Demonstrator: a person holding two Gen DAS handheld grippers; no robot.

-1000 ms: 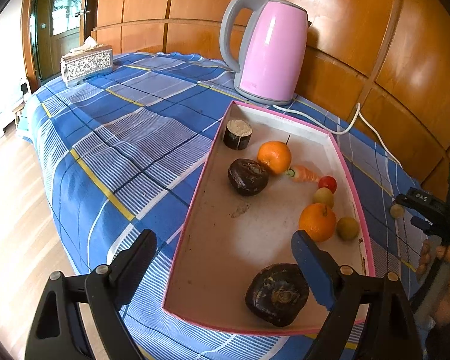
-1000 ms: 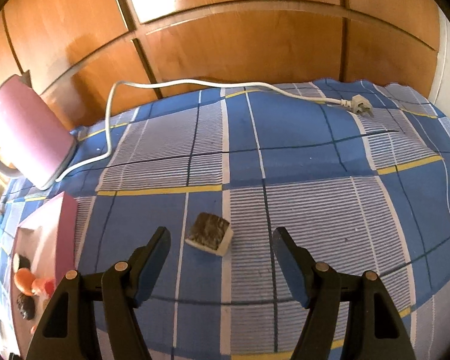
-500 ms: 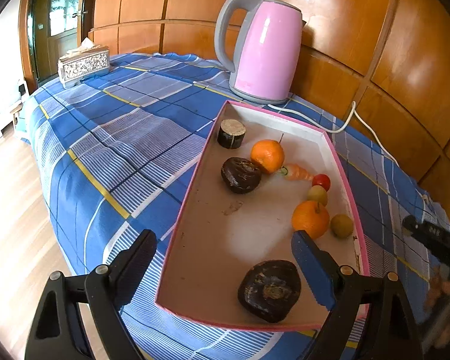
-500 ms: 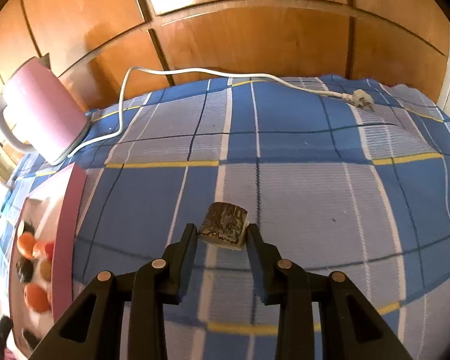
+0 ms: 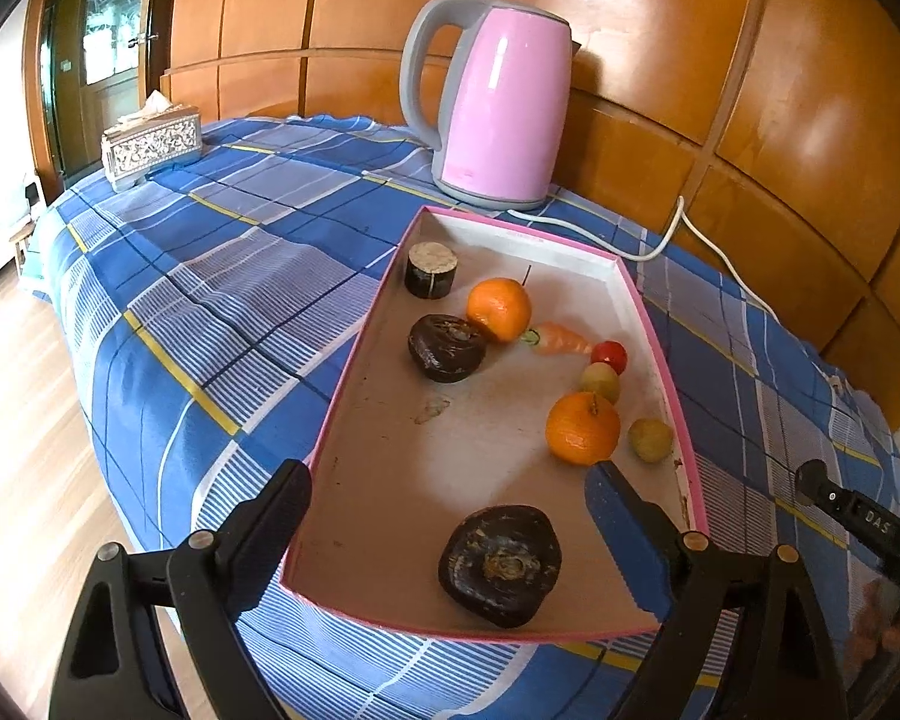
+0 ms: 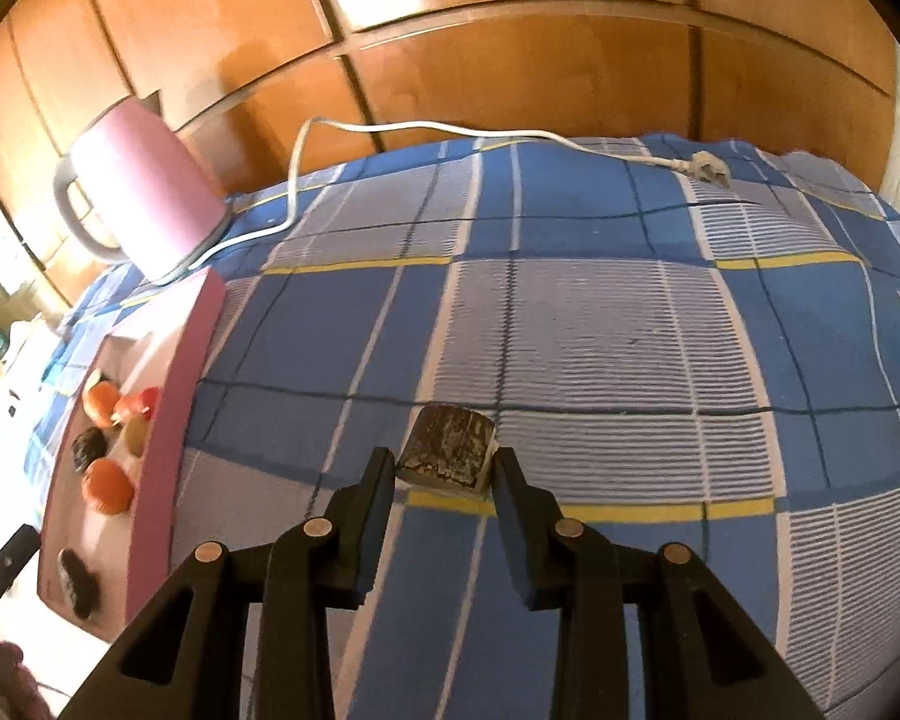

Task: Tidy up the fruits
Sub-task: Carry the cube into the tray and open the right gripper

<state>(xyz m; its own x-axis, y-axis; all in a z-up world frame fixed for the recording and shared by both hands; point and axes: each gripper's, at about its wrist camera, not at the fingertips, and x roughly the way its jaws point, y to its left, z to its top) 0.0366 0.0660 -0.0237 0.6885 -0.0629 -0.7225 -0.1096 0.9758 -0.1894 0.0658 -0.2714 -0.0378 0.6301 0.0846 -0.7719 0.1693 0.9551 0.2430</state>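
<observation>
The right gripper (image 6: 445, 477) has its jaws drawn in narrow on a short dark cylindrical chunk (image 6: 448, 450), with bark-like sides and a pale flat end, low in the middle of the right wrist view, over the blue checked cloth on the table (image 6: 600, 324). The pads press on its curved sides, and it looks stiff and light, probably wood or a hard model fruit, so it should not crush. A round flank can roll or twist between flat pads; a hold across the middle of the barrel, as here, seems the safest.

The left gripper (image 5: 450, 519) hangs over the near end of the pink-rimmed tray (image 5: 354, 348), low in the left wrist view, jaws wide and nothing between them.

Count in the tray, from the left wrist view:
- One more dark cylinder (image 5: 430, 270), upper left corner of the tray.
- Two oranges (image 5: 499, 309), the second at (image 5: 583, 429).
- Two dark wrinkled lumps (image 5: 447, 348), the nearer one (image 5: 501, 558) at the front edge.
- One small carrot-like piece (image 5: 561, 341).
- One small red fruit (image 5: 609, 355).
- Two small greenish-yellow fruits (image 5: 601, 381), the other (image 5: 651, 439) by the right rim.

The round ones would roll easily on the smooth tray floor.

Elsewhere there is one pink kettle (image 5: 501, 102) with a white cord (image 6: 426, 132) ending in a loose plug (image 6: 711, 168), and one tissue box (image 5: 150, 144) far upper left.
</observation>
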